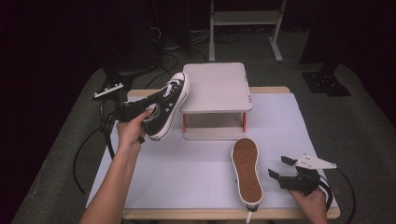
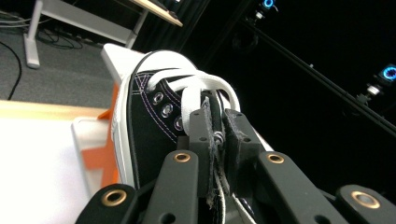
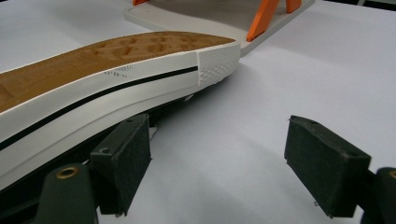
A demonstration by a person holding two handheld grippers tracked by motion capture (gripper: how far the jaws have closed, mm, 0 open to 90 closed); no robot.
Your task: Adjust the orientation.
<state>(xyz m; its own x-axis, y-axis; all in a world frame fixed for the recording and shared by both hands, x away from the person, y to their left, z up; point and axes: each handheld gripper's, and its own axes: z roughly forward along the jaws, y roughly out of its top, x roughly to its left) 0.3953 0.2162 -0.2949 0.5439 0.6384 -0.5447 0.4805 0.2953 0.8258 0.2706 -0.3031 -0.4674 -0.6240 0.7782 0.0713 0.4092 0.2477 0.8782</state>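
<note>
high view: white-covered table (image 1: 196,172) with wooden edge, set on grey floor. small pale two-tier plastic stand with orange legs (image 1: 215,86) at 12 o'clock of the table surface.

black canvas sneaker with white rubber toe cap and white laces (image 1: 166,106) held clear of the table at 10 o'clock, toe pointing toward 1 o'clock, toe cap close beside the stand's top tier at its left edge. left gripper (image 1: 140,108) clamped on this sneaker at the collar end, with left hand (image 1: 130,131) behind it. confirmed in the left gripper view: both black jaws pressed together on the black canvas sneaker (image 2: 159,112), pinching fabric and lace near the tongue; eyelets and white laces visible just ahead of the pads; orange leg of the stand (image 2: 100,161) beyond the sole.

second matching sneaker, upside down with brown rubber sole up (image 1: 246,170), lying on the table at 5 o'clock, toe toward 12 o'clock, heel near the front edge, lace trailing over that edge.

right gripper (image 1: 282,169) at 4 o'clock, just right of the overturned sneaker, held by right hand (image 1: 310,198), grey three-cornered plate on top. jaws spread wide, grasping nothing. right gripper view: overturned sneaker (image 3: 93,79) beside the left-hand pad, contact not determinable; other pad well apart over bare table; stand base (image 3: 201,18) beyond the toe.
</note>
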